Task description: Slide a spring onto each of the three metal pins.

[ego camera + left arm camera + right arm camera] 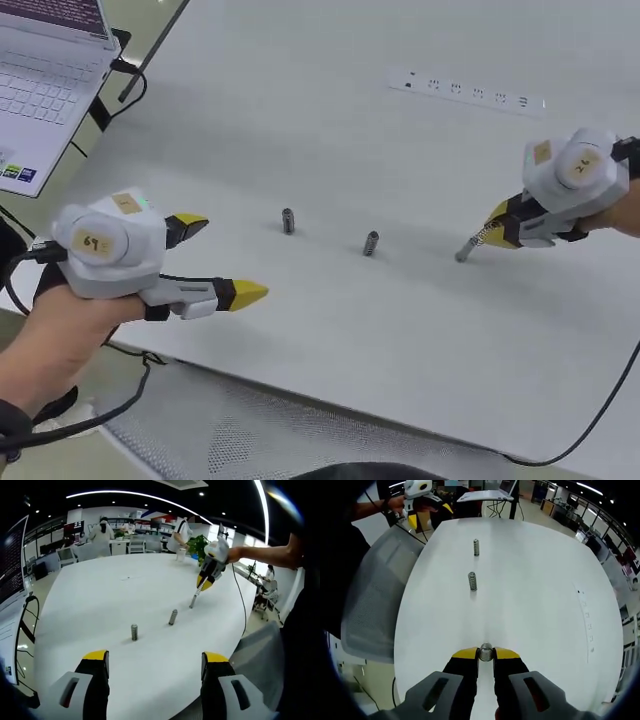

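1. Our right gripper has its jaws closed tight on the third spring, near its top end.
2. This spring leans down to the white table. Its low end meets the third pin, at the right end of the row. We cannot tell how far it is on the pin.
3. The left spring and the middle spring stand straight up, well apart. Each seems to sit on its own pin already.
4. Our left gripper hovers near the table edge, with its jaws wide apart and nothing in them.
5. We think the spring is very light. It is a small coil of thin grey wire, so it can bend, squash or pop away if we squeeze hard.
6. We think the best hold is on its sides near the top, gently, so the bottom hole stays free.
7. The pin looks thin, round, hard and smooth. The table is flat and smooth, so a dropped spring may roll.
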